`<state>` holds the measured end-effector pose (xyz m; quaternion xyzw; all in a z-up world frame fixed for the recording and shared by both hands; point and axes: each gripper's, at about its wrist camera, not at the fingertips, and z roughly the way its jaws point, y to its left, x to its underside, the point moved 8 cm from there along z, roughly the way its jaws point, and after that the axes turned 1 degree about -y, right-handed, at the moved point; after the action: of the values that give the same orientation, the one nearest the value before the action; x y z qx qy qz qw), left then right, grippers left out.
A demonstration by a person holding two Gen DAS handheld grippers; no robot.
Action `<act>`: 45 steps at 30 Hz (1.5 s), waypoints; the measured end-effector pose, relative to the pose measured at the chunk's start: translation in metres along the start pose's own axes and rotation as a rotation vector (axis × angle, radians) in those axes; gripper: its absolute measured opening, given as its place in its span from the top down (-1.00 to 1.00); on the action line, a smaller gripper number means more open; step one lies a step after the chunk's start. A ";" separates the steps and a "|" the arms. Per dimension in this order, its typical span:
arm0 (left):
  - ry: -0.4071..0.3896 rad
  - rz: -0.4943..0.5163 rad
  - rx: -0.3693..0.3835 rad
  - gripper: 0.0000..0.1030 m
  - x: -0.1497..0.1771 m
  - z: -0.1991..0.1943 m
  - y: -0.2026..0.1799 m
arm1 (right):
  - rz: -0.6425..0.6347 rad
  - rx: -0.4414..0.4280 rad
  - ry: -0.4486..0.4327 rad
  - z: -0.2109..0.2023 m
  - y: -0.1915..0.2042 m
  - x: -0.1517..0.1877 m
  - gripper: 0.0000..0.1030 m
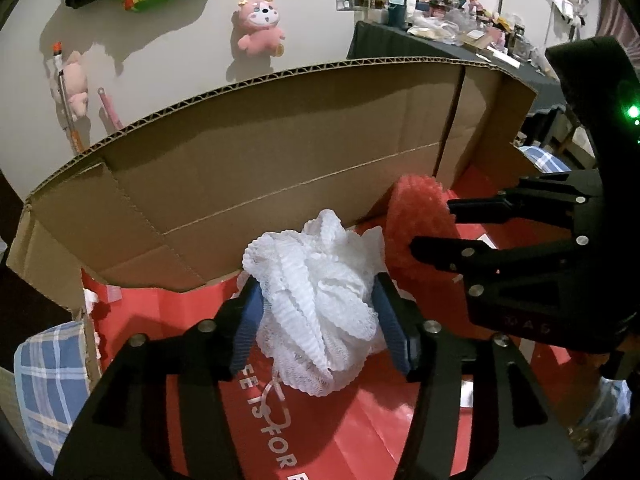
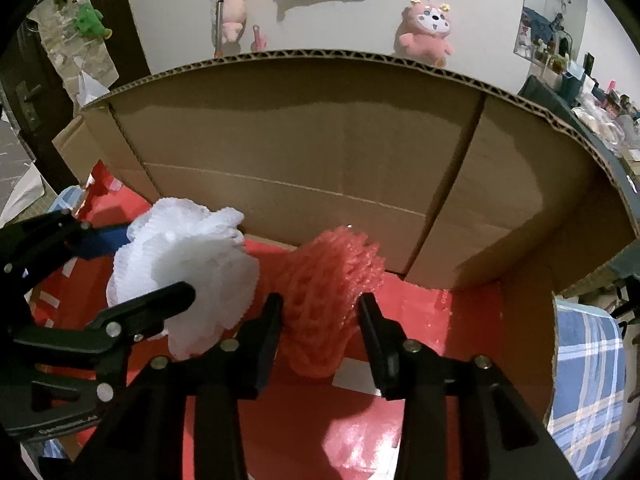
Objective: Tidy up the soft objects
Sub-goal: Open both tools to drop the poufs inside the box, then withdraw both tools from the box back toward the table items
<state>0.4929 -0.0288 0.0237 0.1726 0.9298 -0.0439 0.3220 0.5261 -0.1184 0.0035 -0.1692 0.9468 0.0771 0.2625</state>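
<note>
A white mesh bath pouf [image 1: 320, 320] rests on the red floor [image 1: 192, 304] of a big cardboard box [image 1: 280, 152]. My left gripper [image 1: 316, 282] straddles it, blue pads [image 1: 246, 320] lightly against its ruffles without squeezing. Just right of it a red mesh pouf [image 2: 328, 280] sits by the box's back wall [image 2: 320, 140]. My right gripper [image 2: 320, 298] stands open around it, with a slight gap at the right finger. Each gripper shows in the other's view: the right gripper [image 1: 434, 226] beside the red pouf [image 1: 420, 204], the left gripper [image 2: 158, 262] around the white pouf [image 2: 188, 248].
The box's tall walls close in the back and right side. Blue plaid cloth [image 1: 48, 380] lies outside the box on the left and on the right [image 2: 588, 360]. A pink plush [image 1: 260, 26] hangs on the wall behind; a cluttered table [image 1: 460, 28] stands far right.
</note>
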 end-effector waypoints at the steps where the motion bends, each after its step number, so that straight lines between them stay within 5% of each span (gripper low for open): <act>1: -0.001 -0.004 0.003 -0.07 0.000 -0.001 0.001 | 0.001 0.000 0.004 0.001 -0.001 0.000 0.10; 7: -0.016 -0.013 -0.005 -0.35 -0.003 -0.008 0.004 | 0.011 0.019 0.010 -0.002 -0.006 0.001 -0.32; 15: -0.034 -0.008 -0.020 -0.44 -0.002 -0.023 0.002 | 0.006 0.043 -0.008 -0.015 -0.008 0.001 -0.47; 24: -0.138 -0.074 0.003 -0.57 0.007 -0.090 -0.001 | -0.003 0.076 -0.093 -0.073 -0.005 0.005 -0.69; 33: -0.385 -0.142 0.027 -0.91 0.030 -0.213 -0.020 | -0.021 0.100 -0.319 -0.187 0.018 0.025 -1.00; 45: -0.671 -0.097 -0.110 -1.00 0.097 -0.333 -0.062 | -0.070 0.188 -0.649 -0.340 0.061 0.101 -1.00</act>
<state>0.2058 0.0058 0.2253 0.0864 0.7801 -0.0634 0.6164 0.2625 -0.1698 0.2427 -0.1431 0.8105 0.0306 0.5672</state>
